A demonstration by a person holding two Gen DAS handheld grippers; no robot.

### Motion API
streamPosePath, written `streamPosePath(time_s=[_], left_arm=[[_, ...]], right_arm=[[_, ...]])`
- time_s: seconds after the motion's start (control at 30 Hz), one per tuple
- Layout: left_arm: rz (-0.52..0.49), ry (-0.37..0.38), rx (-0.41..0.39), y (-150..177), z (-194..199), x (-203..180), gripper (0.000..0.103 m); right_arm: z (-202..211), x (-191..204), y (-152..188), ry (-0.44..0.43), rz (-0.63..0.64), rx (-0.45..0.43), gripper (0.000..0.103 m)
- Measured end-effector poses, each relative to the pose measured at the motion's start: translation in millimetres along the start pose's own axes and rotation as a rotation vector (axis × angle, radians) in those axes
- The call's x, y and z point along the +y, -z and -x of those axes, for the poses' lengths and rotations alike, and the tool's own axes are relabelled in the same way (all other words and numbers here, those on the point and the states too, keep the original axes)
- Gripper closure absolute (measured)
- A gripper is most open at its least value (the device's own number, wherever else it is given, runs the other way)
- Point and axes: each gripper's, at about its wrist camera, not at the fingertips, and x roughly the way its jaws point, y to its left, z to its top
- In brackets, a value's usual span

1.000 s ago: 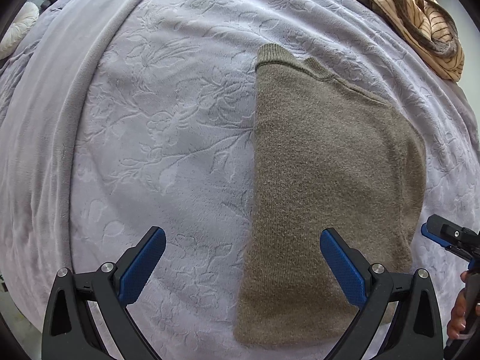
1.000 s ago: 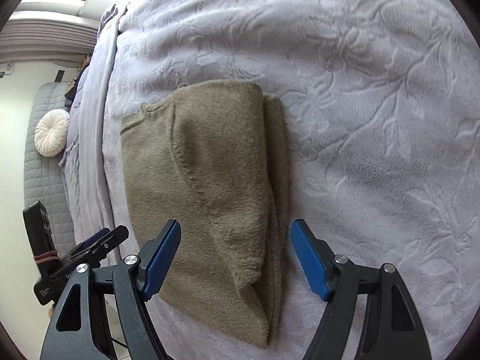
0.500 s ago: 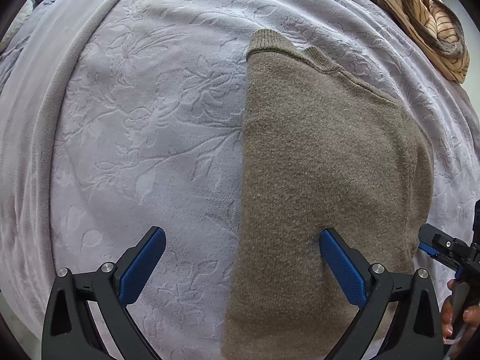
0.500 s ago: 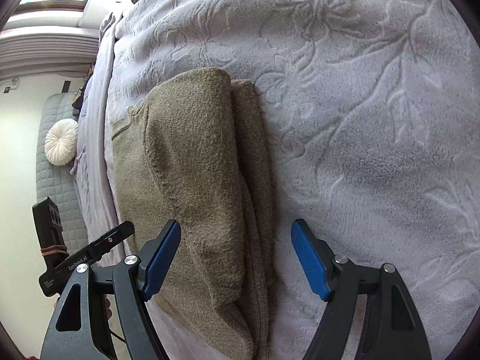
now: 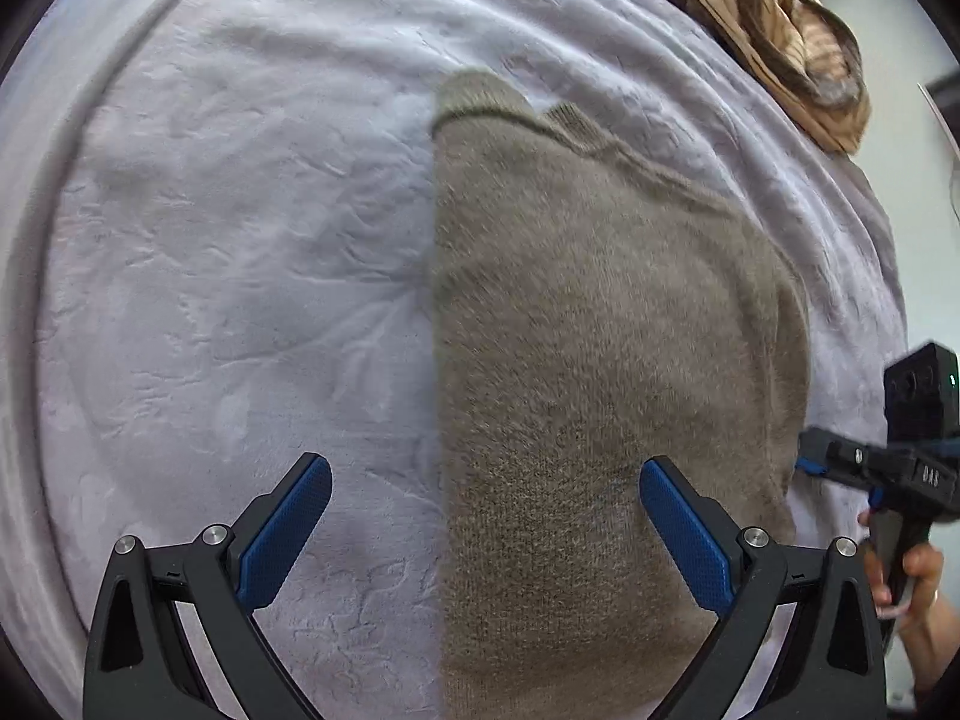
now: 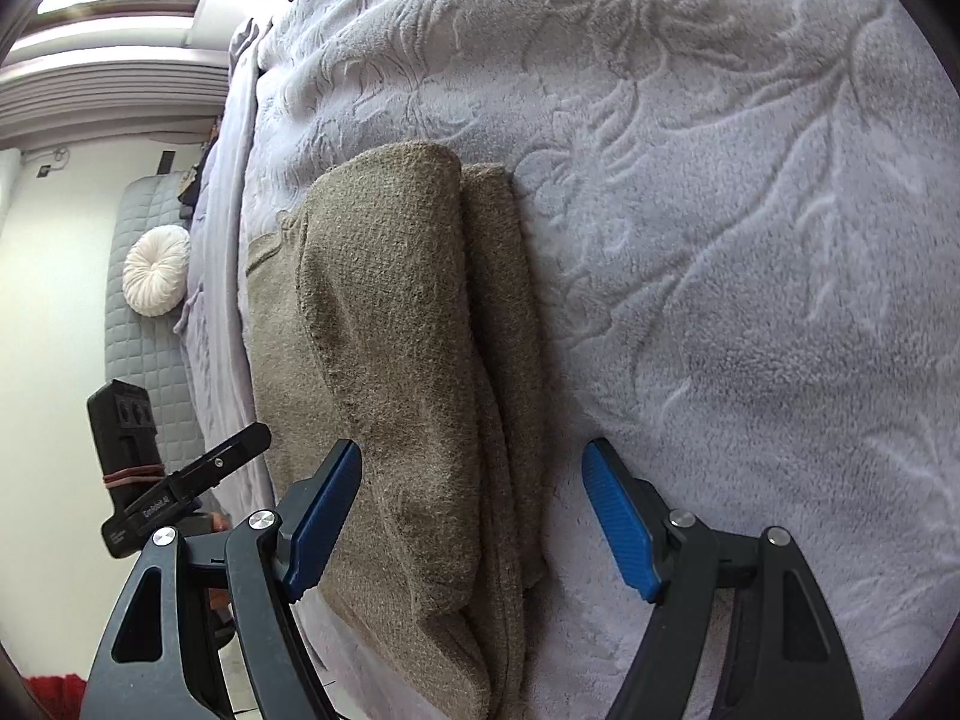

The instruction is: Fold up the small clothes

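A folded olive-brown knit sweater (image 5: 588, 360) lies flat on the lavender bed blanket (image 5: 228, 276). In the right wrist view the sweater (image 6: 396, 360) shows stacked folded layers along its right side. My left gripper (image 5: 486, 534) is open and empty, low over the sweater's near left edge; its right finger is above the knit, its left above the blanket. My right gripper (image 6: 471, 516) is open and empty, straddling the sweater's near right folded edge. The right gripper also shows in the left wrist view (image 5: 864, 468), and the left gripper in the right wrist view (image 6: 180, 480).
A striped tan garment (image 5: 792, 36) lies bunched at the far right of the bed. A grey quilted bench (image 6: 144, 324) with a round white cushion (image 6: 157, 278) stands beside the bed. The blanket (image 6: 750, 240) stretches to the right of the sweater.
Both grippers have moved closer and lower toward the sweater's near end. Both stay open. The sweater has not moved.
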Motion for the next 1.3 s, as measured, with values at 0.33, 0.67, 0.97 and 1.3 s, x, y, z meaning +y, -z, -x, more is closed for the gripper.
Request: streamPosePath(time_s=[0.33, 0.67, 0.97, 1.3], left_arm=[[-0.046, 0.092, 0.065, -11, -42, -32, 0.0], [0.023, 0.197, -0.018, -3, -6, -24, 0.054], [-0.048, 0.239, -0.093, 23, 62, -22, 0.055], [-0.115, 0.219, -0.117, 101, 137, 33, 0.055]], right_arm=[[-40, 19, -12, -0.118, 0.101, 0.065, 0.023], [-38, 14, -2, -0.211, -0.066, 0.014, 0.072], [-8, 74, 26, -0.338, -0.03, -0.022, 0.073], [-2, 134, 99, -0.355, 0.034, -0.051, 0.073]])
